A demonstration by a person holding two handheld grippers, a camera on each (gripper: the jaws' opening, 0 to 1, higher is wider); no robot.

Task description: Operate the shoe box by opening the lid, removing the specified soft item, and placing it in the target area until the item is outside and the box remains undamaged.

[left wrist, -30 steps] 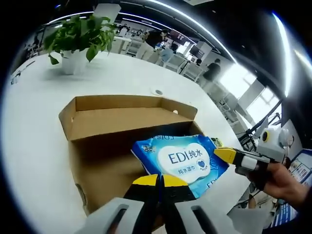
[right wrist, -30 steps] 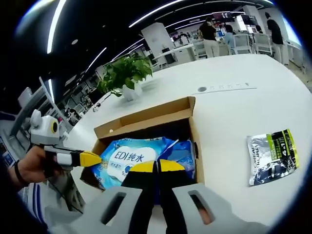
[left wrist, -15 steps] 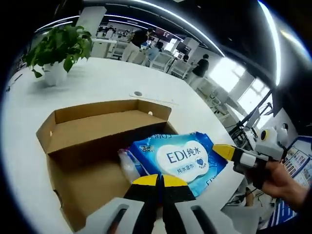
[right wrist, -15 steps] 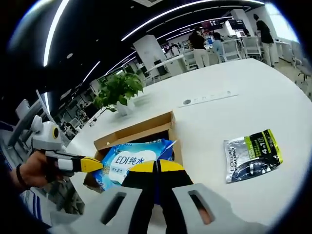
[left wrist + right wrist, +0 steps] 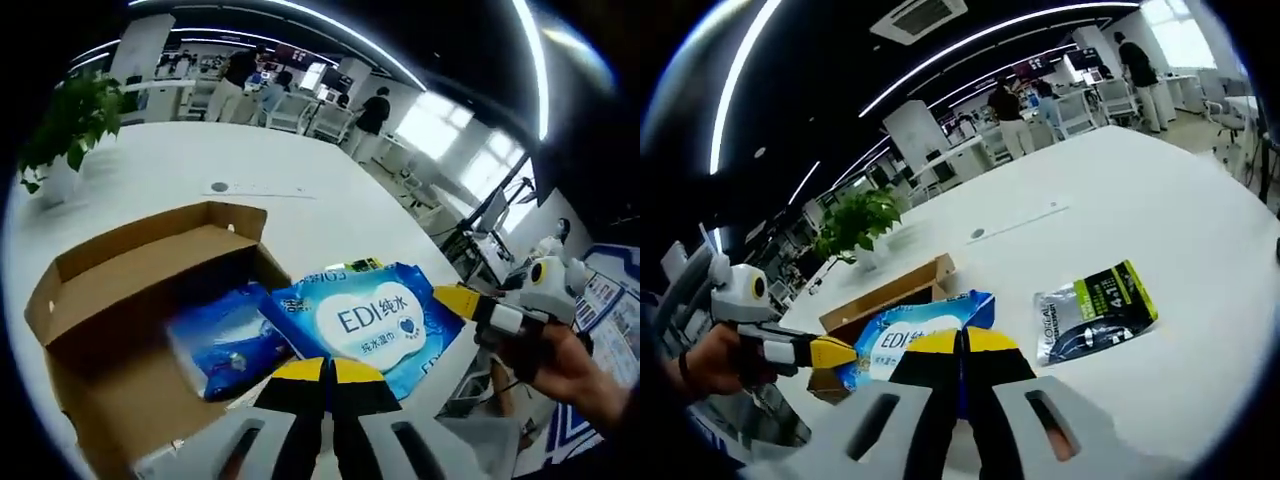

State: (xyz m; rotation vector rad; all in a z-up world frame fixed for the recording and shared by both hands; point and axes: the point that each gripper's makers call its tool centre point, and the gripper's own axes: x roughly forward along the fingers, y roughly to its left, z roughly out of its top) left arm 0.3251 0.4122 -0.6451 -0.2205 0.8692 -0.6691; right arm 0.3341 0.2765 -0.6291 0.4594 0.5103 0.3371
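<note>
the wipes pack (image 5: 372,322) is held clear above the open shoe box (image 5: 120,290), pinched at its near edge by the closed left hand-held gripper (image 5: 325,372) and the closed right hand-held gripper (image 5: 961,343). it should be carried level and set on the white tabletop (image 5: 1140,200) near the dark sachet (image 5: 1095,310).

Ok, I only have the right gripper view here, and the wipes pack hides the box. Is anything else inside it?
Observer: Yes. In the left gripper view, a second blue pack lies inside the shoe box.
Operator: And the lid?
Observer: Open. The lid stands folded back on the side away from the left gripper.
Operator: Is the wipes pack clear of the box?
Observer: Cannot tell fully. The wipes pack is raised, and one corner overlaps the second pack in that view.
</note>
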